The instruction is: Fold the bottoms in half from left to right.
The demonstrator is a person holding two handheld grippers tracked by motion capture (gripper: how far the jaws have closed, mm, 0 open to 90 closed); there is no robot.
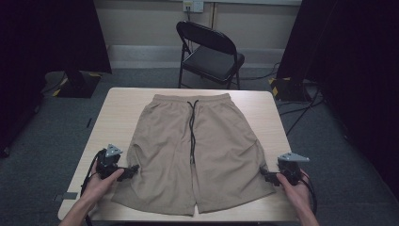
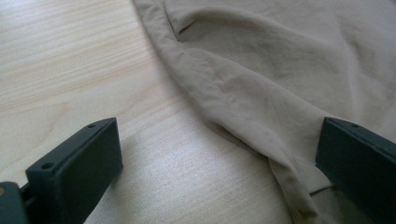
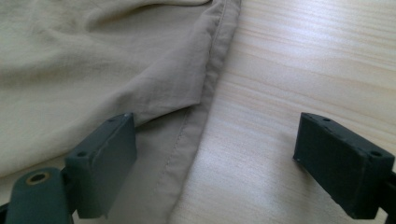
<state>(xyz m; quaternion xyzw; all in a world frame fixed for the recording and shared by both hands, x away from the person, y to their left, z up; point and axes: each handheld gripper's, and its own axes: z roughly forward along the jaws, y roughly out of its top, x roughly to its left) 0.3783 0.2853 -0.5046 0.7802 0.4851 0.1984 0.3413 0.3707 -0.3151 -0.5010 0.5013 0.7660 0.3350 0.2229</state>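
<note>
My left gripper [image 2: 217, 163] has its black jaws spread wide, the side seam of the flat tan fabric shorts [image 2: 261, 93] lying between them on the pale wooden table [image 2: 70, 70]. My right gripper [image 3: 212, 158] is likewise spread, straddling the shorts' opposite edge, pinching nothing.

Dim high view, brighter close-ups

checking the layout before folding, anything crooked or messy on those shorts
Nothing serious. The tan shorts lie flat and fairly square on the table, waistband at the far side. The black drawstring trails loose down the front, and the side hem near the left gripper is slightly rumpled.
</note>
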